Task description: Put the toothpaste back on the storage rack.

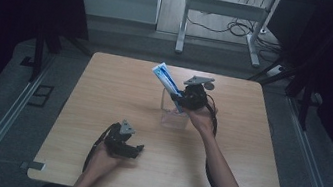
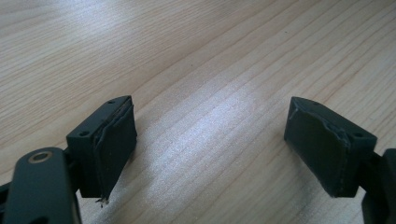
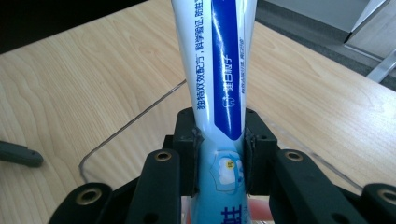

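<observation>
My right gripper (image 3: 219, 154) is clamped on a toothpaste tube (image 3: 219, 70): soft, glossy plastic, white with a blue stripe and printed characters, flattening toward its wide end. In the high view the tube (image 1: 166, 77) sits above a clear, square-walled cup (image 1: 173, 114) near the middle of the table (image 1: 104, 89), its long axis tilted, the wide end pointing up and toward the far left. The table is pale, matte wood grain. My left gripper (image 2: 210, 149) rests low over bare wood, rubbery black pads wide apart, holding nothing.
</observation>
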`<action>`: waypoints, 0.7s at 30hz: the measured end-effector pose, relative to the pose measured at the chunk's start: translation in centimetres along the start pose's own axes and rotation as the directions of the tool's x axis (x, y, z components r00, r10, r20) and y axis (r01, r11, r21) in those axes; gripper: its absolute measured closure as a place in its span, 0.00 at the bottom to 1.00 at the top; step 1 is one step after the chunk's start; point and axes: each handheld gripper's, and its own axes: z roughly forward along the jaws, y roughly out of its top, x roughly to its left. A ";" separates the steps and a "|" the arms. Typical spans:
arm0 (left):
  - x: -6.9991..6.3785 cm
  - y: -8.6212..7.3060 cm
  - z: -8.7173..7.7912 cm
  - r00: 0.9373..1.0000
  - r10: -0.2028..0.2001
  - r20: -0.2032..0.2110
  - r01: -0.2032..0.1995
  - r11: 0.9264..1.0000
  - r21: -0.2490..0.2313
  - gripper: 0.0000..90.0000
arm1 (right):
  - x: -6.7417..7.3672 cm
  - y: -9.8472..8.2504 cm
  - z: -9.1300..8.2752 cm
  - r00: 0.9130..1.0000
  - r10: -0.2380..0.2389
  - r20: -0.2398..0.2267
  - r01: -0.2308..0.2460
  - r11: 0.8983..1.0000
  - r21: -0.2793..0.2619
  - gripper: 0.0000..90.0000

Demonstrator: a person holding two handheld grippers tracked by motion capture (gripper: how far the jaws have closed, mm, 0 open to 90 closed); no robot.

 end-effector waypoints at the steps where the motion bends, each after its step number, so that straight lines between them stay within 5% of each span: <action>1: 0.0 0.0 0.0 1.000 0.000 0.000 0.000 1.000 -0.001 0.19 | 0.0 -0.1 0.1 1.000 0.003 -0.005 -0.003 1.000 0.008 0.79; 7: 0.0 0.0 0.0 1.000 0.000 -0.001 0.000 1.000 0.000 0.19 | -0.1 -0.5 0.3 1.000 0.014 -0.015 -0.013 0.999 0.039 0.77; 13: 0.0 0.0 0.0 1.000 -0.002 0.000 0.002 1.000 -0.002 0.19 | 0.5 -0.3 0.5 0.998 -0.058 0.022 0.055 0.992 0.111 0.70; 21: 0.0 0.0 0.0 1.000 -0.002 0.000 0.002 1.000 0.000 0.19 | 0.1 -0.6 0.2 1.000 0.002 -0.010 -0.001 0.997 0.074 0.65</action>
